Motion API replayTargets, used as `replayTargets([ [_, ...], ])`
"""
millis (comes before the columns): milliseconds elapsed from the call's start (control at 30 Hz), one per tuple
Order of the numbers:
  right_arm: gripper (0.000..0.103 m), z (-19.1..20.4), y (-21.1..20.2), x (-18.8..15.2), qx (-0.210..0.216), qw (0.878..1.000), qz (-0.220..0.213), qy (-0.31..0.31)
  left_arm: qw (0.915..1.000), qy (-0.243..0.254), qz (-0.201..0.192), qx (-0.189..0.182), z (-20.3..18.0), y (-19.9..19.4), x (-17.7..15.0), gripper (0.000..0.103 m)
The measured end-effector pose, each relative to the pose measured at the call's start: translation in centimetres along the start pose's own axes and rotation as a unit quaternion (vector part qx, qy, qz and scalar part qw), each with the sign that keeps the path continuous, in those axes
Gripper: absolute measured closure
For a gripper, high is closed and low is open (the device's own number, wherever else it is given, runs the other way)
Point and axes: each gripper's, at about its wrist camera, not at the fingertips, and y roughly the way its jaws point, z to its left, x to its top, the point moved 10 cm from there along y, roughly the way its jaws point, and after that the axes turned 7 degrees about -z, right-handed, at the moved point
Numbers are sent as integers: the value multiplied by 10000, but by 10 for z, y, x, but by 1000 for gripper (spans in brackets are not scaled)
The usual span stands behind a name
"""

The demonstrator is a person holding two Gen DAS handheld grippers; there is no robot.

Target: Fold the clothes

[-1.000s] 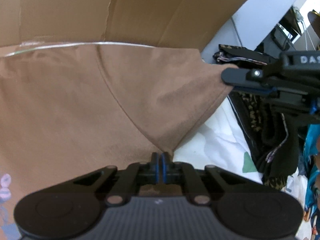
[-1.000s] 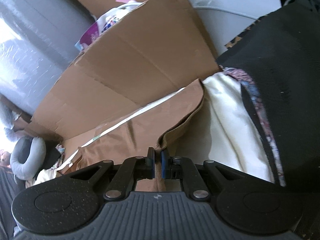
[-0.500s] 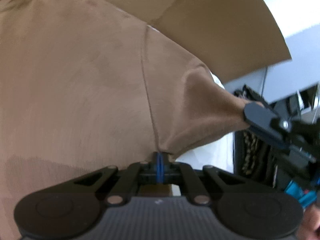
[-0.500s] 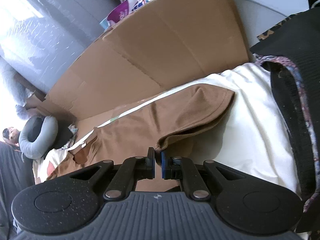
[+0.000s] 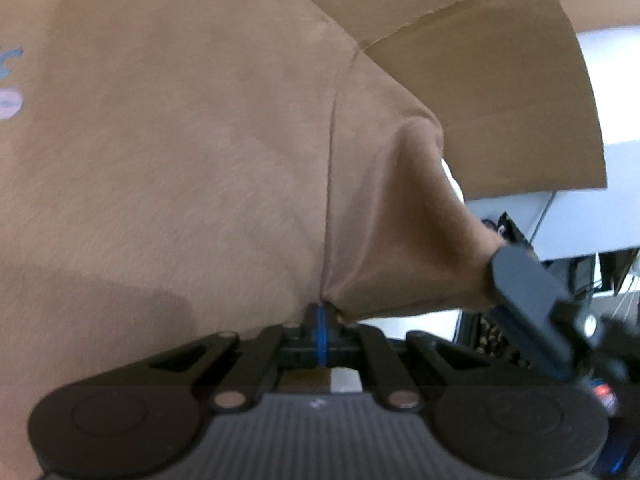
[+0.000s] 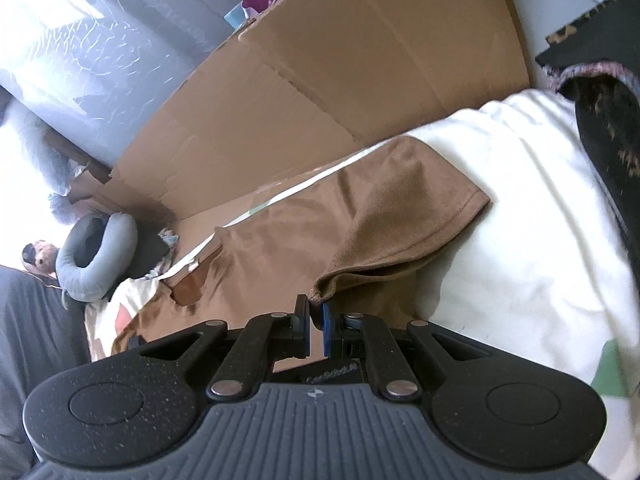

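Observation:
A brown T-shirt [image 5: 180,168] fills most of the left wrist view, a pale printed motif at its left edge. My left gripper [image 5: 321,314] is shut on the shirt's fabric at the sleeve seam. The sleeve stretches rightward to my right gripper [image 5: 502,264], whose dark finger pinches the sleeve end. In the right wrist view the brown T-shirt [image 6: 360,220] lies spread over a white sheet [image 6: 532,248], and my right gripper [image 6: 316,312] is shut on the sleeve's hem corner, lifting it slightly.
A large flattened cardboard sheet [image 6: 328,80] stands behind the shirt. Dark patterned clothes [image 6: 608,128] are piled at the right. A grey neck pillow [image 6: 96,260] lies at the far left, with plastic-wrapped grey bulk [image 6: 80,28] above it.
The left gripper has rolled and sunk, so the shirt now fills its view. The right gripper has carried the sleeve corner sideways over the white sheet. Both grips have held.

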Motion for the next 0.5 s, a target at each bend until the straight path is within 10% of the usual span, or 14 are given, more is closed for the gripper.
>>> replayTargets([
  [367,94,9,16,-38,-79,9978,331,-560,9938,843,-371,628,25,-76,53,55],
  [500,58,14,11,-49,-87,9954,333,-892,9901,1134,-449,693,23,-89,66,55],
])
